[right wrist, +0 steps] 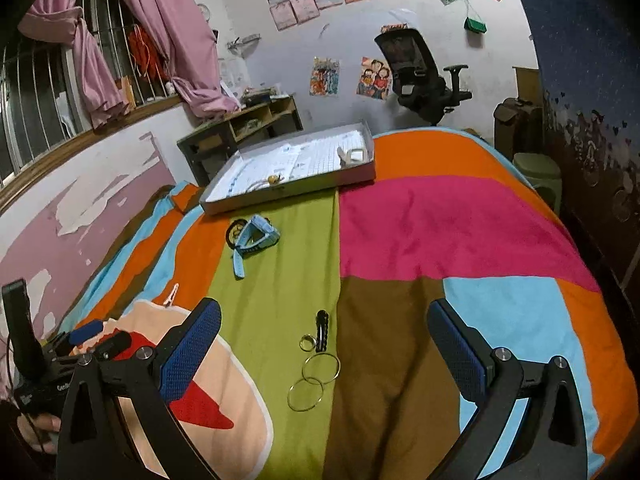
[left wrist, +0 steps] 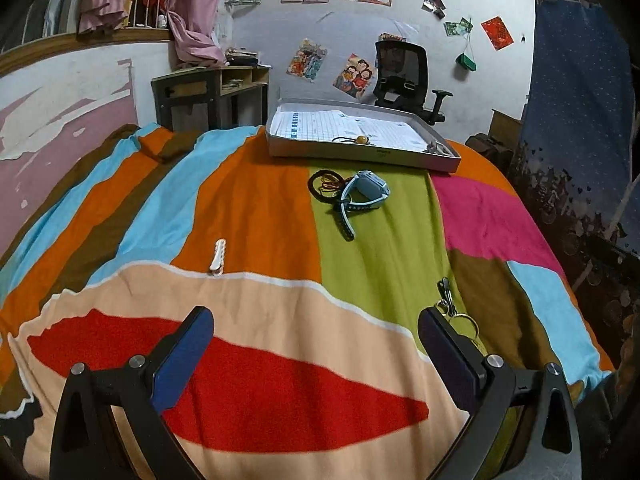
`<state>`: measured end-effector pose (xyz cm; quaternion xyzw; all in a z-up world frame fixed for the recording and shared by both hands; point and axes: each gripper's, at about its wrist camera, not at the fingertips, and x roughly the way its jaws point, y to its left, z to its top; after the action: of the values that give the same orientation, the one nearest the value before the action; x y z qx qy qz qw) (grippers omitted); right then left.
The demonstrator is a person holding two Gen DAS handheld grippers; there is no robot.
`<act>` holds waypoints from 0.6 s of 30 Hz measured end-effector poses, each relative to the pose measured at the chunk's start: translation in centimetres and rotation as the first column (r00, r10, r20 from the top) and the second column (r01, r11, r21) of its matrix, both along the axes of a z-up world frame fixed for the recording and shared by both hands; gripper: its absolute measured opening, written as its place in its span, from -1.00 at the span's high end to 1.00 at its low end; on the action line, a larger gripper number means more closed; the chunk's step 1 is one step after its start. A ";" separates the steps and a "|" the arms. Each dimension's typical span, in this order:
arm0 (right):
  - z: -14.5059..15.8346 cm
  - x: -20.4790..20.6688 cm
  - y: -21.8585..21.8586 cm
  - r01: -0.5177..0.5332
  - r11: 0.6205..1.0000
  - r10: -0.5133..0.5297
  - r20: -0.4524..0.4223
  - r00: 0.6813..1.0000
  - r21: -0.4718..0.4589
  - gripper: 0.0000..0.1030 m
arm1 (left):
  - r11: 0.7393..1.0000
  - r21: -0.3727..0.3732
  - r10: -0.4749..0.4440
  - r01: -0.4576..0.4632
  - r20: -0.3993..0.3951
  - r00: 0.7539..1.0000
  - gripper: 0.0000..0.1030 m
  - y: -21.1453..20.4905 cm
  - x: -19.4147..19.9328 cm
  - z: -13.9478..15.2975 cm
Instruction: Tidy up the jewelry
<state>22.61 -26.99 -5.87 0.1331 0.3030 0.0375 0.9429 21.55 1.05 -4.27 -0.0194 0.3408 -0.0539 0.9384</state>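
1. Bedspread [right wrist: 400, 232], multicolour blocks, covers the bed; all task items lie on it or in the tray.
2. Left gripper [left wrist: 316, 330]: jaws wide open, nothing held; blue pads hang over the peach/red patch at the near edge of the bed.
3. Right gripper [right wrist: 324, 334]: jaws wide open, nothing held; pads straddle the green and brown stripes near the near edge.
4. Tray [left wrist: 360, 158], shallow grey box w/ printed paper liner, sits at the far edge of the bed. Inside: a cord w/ yellow bead [left wrist: 362, 139] approx. mid-front; metal item at its right front corner, too small to identify.
5. Watch [left wrist: 366, 194], light blue, lies on the green stripe just short of the tray, strap trailing toward the near edge. Touching its left side: hair ties [left wrist: 326, 185], dark and orange loops, on the orange/green border.
6. White clip [left wrist: 217, 258] on the orange stripe where it meets the peach patch, well apart from the watch, toward the left edge.
7. Black clasp [right wrist: 322, 330] w/ small ring, plus two large gold hoops [right wrist: 314, 380], on the green stripe beside the brown one, between the right gripper's pads in right wrist view. Hoops overlap each other.
8. Same clasp group is partly hidden behind left gripper's right pad in left wrist view.
9. Bkgd: office chair [left wrist: 404, 76], desk [left wrist: 212, 94], pink curtain [right wrist: 180, 32].
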 end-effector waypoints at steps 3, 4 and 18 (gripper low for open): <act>-0.6 1.0 0.2 -0.014 1.000 0.013 -0.045 0.999 -0.021 -0.74 | 0.999 -0.021 -0.048 0.048 -0.008 0.999 -0.99 -0.8 1.4 -0.3; -0.7 1.4 0.2 -0.022 0.999 0.020 -0.067 0.998 -0.032 -0.62 | 0.997 -0.026 -0.070 0.070 -0.007 0.998 -0.99 -1.4 1.8 -0.5; -8.2 7.9 0.2 -0.224 0.969 0.246 -0.396 0.885 0.102 0.36 | 0.931 -0.175 -0.346 0.321 -0.139 0.928 0.11 -8.6 9.1 -6.7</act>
<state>30.46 -26.80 -14.05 0.1256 0.5048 0.1310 0.8440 30.67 -7.57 -10.93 -0.0356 0.4116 -0.2366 0.8794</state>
